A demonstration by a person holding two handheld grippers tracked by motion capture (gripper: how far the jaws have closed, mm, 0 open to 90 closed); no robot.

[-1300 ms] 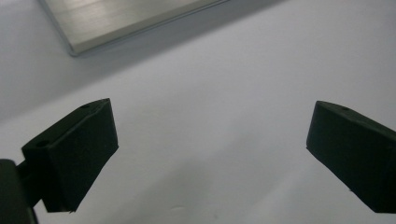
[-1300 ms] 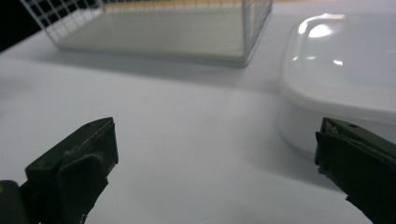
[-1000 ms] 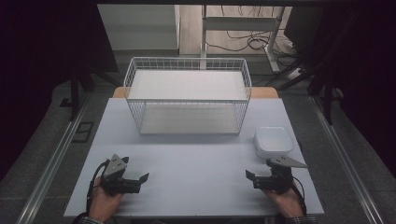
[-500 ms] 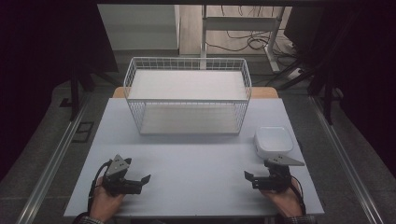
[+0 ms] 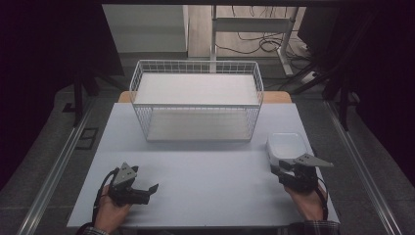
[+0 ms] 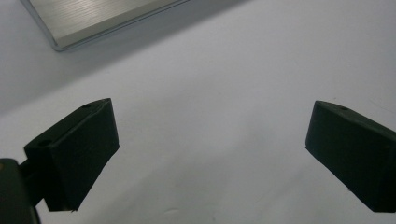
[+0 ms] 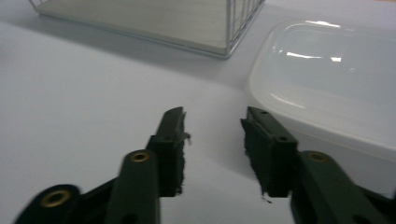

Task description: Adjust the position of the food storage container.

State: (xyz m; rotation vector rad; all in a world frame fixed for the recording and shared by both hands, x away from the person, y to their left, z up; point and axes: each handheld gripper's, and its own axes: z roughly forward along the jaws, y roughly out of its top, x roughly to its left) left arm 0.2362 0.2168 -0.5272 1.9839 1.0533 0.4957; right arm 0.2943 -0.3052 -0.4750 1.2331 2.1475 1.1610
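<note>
At the worktop's right edge, the right claw sits just short of the translucent plastic container, jaws just narrowed, nothing between them. Left claw spread, idle. Best approach: reopen, straddle the container's near rim squarely, then pinch.

I was working in what looked like a lab or test room, not a home. My white table stood on a grey floor between metal rails, with dark curtains closing off both sides. Behind it, loose cables lay on the floor by a metal desk frame.
</note>
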